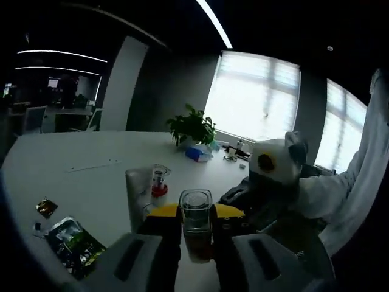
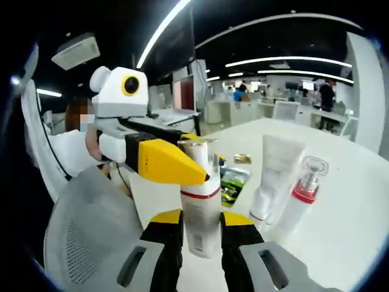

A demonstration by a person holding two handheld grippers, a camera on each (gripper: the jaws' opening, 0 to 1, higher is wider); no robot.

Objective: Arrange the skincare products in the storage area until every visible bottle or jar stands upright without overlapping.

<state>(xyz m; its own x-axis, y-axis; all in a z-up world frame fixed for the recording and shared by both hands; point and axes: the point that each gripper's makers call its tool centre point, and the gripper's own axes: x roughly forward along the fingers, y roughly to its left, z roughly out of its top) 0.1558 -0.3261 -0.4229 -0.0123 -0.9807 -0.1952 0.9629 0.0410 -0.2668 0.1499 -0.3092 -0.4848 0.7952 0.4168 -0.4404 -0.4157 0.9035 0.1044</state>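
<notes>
My left gripper [image 1: 196,246] is clenched on a clear-capped bottle [image 1: 196,224], jaws pressed to both its sides, amber liquid in the lower part, and it stands upright over the white table [image 1: 91,182]. In the right gripper view my right gripper [image 2: 201,243] grasps a white bottle with a red band [image 2: 201,213], upright, base between the jaws. The left gripper [image 2: 164,159] comes in from the left there, its yellow tip touching or just at that bottle's top; I cannot tell which.

Open room: the table is bare to the far left and back in the left gripper view, with its near edge curving at lower left. A white mesh chair [image 2: 85,237] sits just off the table edge beside my right gripper.

Count in the right gripper view: one white tube [image 2: 276,173] standing cap-down, one pump bottle with a red collar [image 2: 301,198] leaning just beside it, and one green sachet [image 2: 231,182] lying flat behind. In the left gripper view: one tube [image 1: 138,188], one red-collared bottle [image 1: 160,180] close behind it, two sachets at lower left, a dark green one [image 1: 72,243] and a small one [image 1: 46,207]. Far back stand one potted plant [image 1: 192,128] and a blue box [image 1: 197,153].

No tray or bin; products stand on the bare table.
</notes>
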